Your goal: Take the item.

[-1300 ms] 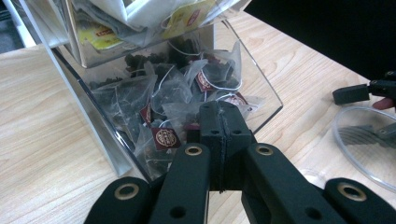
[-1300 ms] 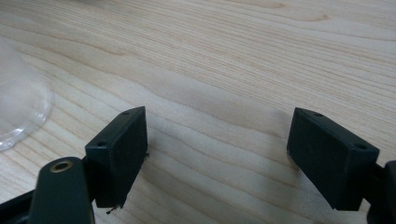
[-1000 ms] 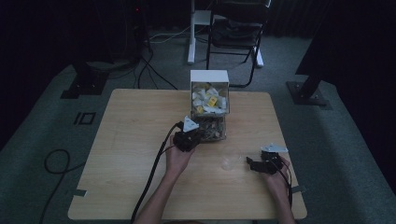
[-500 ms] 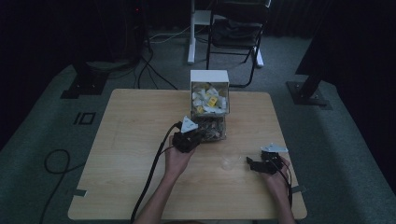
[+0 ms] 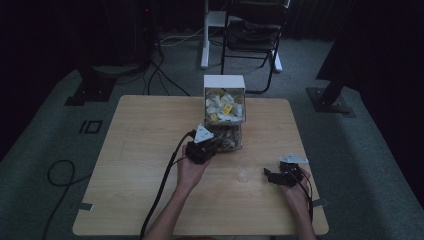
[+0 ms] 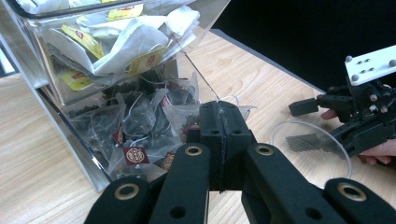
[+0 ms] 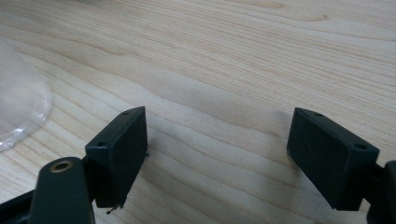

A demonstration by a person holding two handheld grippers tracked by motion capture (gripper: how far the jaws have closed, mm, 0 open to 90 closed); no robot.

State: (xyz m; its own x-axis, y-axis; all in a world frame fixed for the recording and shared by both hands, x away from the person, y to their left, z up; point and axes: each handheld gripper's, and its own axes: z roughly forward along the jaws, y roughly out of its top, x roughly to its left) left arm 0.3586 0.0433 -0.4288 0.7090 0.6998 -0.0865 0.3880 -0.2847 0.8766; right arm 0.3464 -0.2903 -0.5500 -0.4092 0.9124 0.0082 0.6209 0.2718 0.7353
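Still no change: left gripper (image 6: 219, 126) jaws closed at the tea-bag dispenser (image 6: 70, 93), right gripper (image 7: 217, 154) jaws wide apart.

The right gripper (image 7: 217, 154) is hanging just over the bare wooden table (image 7: 243, 56), its two black jaws standing wide apart with nothing between them. A clear cup (image 7: 18, 109) is lying at the left edge, beside the left jaw.

You've got pale matt wood-grain table (image 7: 243, 56), glossy clear plastic dispenser (image 6: 56, 93), thin paper tea bags (image 6: 135, 60), matt blk plastic jaws, clear plastic cup (image 6: 310, 144).
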